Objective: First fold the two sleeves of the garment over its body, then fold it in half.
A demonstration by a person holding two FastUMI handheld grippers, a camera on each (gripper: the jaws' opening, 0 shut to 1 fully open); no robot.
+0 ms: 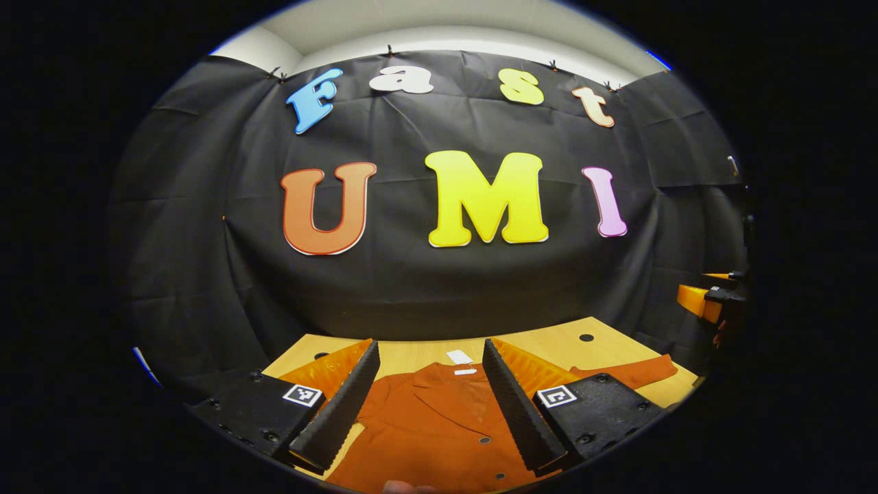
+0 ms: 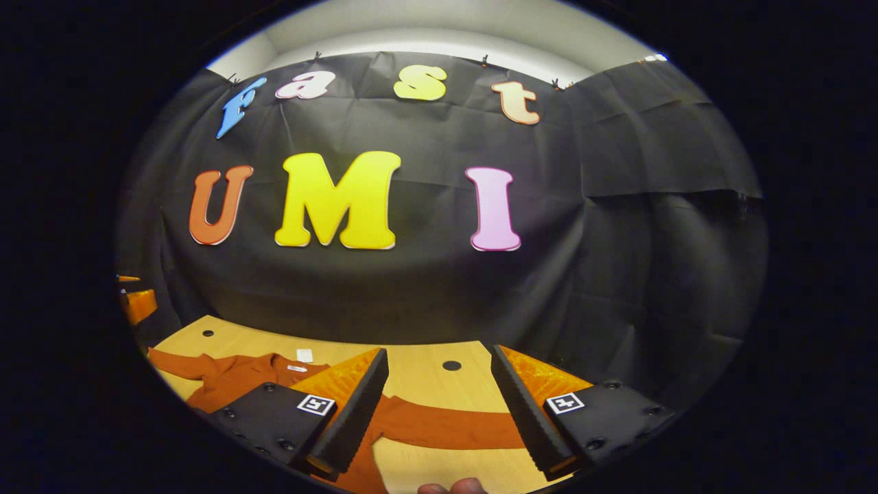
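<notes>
Left gripper [image 1: 431,398] jaws wide above shirt [image 1: 439,425]; right gripper [image 2: 439,405] jaws wide over sleeve [image 2: 446,427].

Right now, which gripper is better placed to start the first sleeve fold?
Probably the right gripper: it is open with an outstretched sleeve lying flat between its fingers. The left gripper, also open, frames the garment's collar, not a sleeve.

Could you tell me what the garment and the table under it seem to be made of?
The garment looks like soft woven cloth, matt rust-orange: it creases and lies limp, with a collar and small buttons. The table looks like pale wood or wood-look board, smooth with a slight sheen and faint grain; which one I cannot tell.
</notes>
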